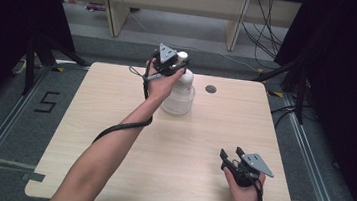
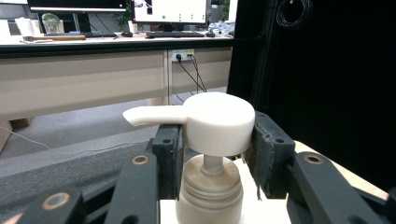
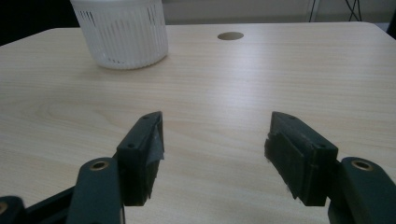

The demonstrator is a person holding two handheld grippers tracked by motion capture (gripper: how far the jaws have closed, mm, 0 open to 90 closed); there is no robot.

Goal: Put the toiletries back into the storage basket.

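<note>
Pump bottle (image 1: 179, 91): white, ribbed base, upright on the table (image 1: 108, 173), near the far edge and a little left of its middle; the round cable hole (image 1: 211, 89) lies just beside it toward the far right corner. Pump head (image 2: 212, 121) sits raised on its stem above the screw collar (image 2: 210, 191), spout pointing left in the left gripper view.

Left gripper (image 1: 169, 62): closed on the pump head, one pad against each side of the round cap; in the left gripper view both pads touch the cap's wall, low on it. Forearm reaches across the table from the near edge, cable trailing under it.

Right gripper (image 1: 233, 156): jaws wide apart, holding nothing; hovering or resting near the near right corner, well apart from the bottle; its own view looks across bare wood to the bottle's base (image 3: 120, 32) and the hole (image 3: 230, 36).

Judgement, step in hand: working the pump head (press or turn; cannot tell which).

Risks:
- bottle base unsupported, right gripper far off; any sideways pull on the head could tip or drag the bottle toward the far edge;
- the cap is round and smooth; pads may slip round it if twisted;
- a downward press may discharge from the spout onto the table.
</note>
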